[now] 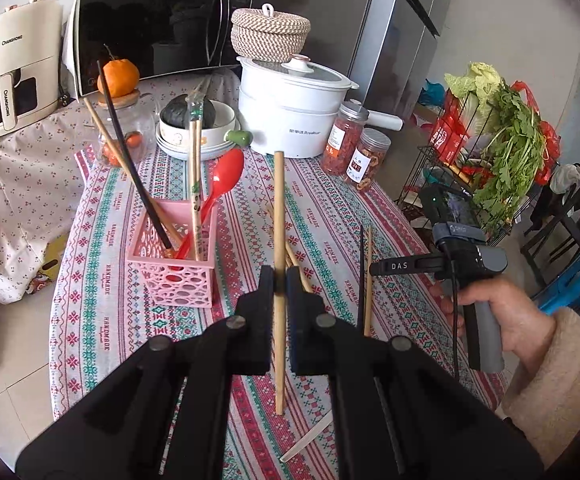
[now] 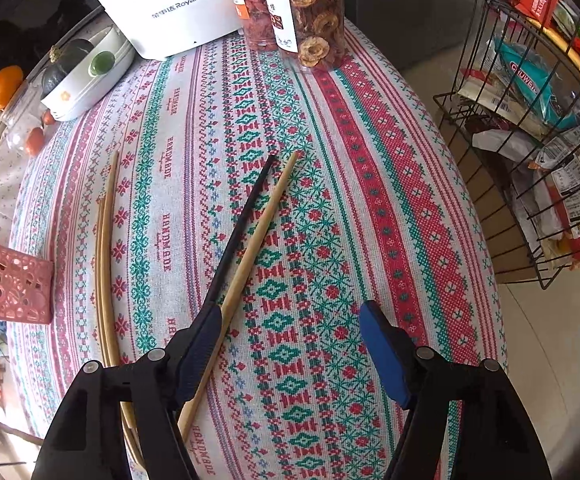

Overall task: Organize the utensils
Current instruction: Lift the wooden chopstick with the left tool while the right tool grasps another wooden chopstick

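Left tongs (image 1: 278,280): closed on a wooden chopstick (image 1: 279,216), gripped about mid-length and held near upright above the table (image 1: 102,240); its lower end hangs clear of the cloth.
Right tongs (image 2: 290,320): wide open and empty, low over the patterned tablecloth; the left pad (image 2: 200,344) lies over the near ends of two utensils, contact not certain.
Pink holder (image 1: 174,264): a perforated pink basket standing left of the held chopstick, well short of it; it already contains a black chopstick (image 1: 138,176), a red spoon (image 1: 218,196), a paper-sleeved pair (image 1: 195,176) and other wooden sticks.
Loose utensils: a black chopstick (image 2: 242,228) and a pale wooden chopstick (image 2: 254,248) lie side by side, almost touching, under the right tongs; a bundle of thin wooden chopsticks (image 2: 106,264) lies nearer the holder; a white strip at the near table edge in the left view cannot be identified.
Step in hand (judged): carrying the gripped chopstick to the holder.
Technique: keep it vertical, bring the lower tip over the open corner of the basket, away from the leaning black stick and the spoon, lower until the tip is inside, then release.
Hazard: the holder looks light and is loaded on one side; a sideways knock could tip it.
Remaining (judged): several sticks on the cloth remain; the task seems roughly half done.
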`<state>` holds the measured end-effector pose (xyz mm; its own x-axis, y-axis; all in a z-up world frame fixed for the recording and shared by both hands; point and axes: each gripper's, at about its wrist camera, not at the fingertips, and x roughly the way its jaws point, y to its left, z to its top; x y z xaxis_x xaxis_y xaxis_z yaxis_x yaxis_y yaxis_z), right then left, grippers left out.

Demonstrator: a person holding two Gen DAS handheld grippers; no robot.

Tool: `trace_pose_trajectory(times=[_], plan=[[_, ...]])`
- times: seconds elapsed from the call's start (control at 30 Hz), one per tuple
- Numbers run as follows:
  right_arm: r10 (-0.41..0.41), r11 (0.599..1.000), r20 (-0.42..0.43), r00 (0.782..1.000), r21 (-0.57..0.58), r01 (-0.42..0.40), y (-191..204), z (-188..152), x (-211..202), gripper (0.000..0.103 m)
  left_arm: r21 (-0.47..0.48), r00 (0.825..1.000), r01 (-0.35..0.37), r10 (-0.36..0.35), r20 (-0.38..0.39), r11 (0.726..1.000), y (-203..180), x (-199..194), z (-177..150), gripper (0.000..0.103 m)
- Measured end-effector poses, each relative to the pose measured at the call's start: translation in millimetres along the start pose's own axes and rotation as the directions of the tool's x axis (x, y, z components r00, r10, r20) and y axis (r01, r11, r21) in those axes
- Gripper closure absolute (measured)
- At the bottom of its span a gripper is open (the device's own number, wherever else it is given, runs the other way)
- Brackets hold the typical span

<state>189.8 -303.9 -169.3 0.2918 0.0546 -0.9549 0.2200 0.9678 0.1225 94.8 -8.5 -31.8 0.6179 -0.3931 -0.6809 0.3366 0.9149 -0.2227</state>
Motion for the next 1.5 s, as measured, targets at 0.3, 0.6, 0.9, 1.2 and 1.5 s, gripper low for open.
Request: trace_pose_trajectory(times=[0.3,0.6,0.9,1.2,1.5], plan=[[-0.103,0.993,0.045,0.994,-0.060,0.106,30.4,6.2,7.6,0.062,-0.045,1.000,0.026,-0.026,0.007,0.999,24.3,-13.6,-1.6,0.096],[-0.067,0.996,0.048,0.997,-0.047,0.069,44.5,4.6,8.1,0.094,-0.075,1.000,0.021,-0.019,0.023,0.997,39.3,-25.2,-2.4,0.096],[0.055,0.998,0.191,0.980,-0.053,-0.046,40.9,-7.9,-39.0,0.096,-0.083,0.995,0.014,-0.006,0.096,0.996,46.1,-48.8,1.4,0.096],[0.194,0.981,0.330,0.924,-0.080,-0.177,41.8,-26.4,-102.6,0.096,-0.098,0.978,0.014,0.007,0.208,0.995,49.5,-79.4,9.8,0.096],[0.275,0.959,0.530,0.803,-0.210,-0.190,65.6,-48.5,-175.0,0.096,-0.153,0.913,-0.010,0.071,0.402,0.988,63.4,-106.0,20.6,0.096]])
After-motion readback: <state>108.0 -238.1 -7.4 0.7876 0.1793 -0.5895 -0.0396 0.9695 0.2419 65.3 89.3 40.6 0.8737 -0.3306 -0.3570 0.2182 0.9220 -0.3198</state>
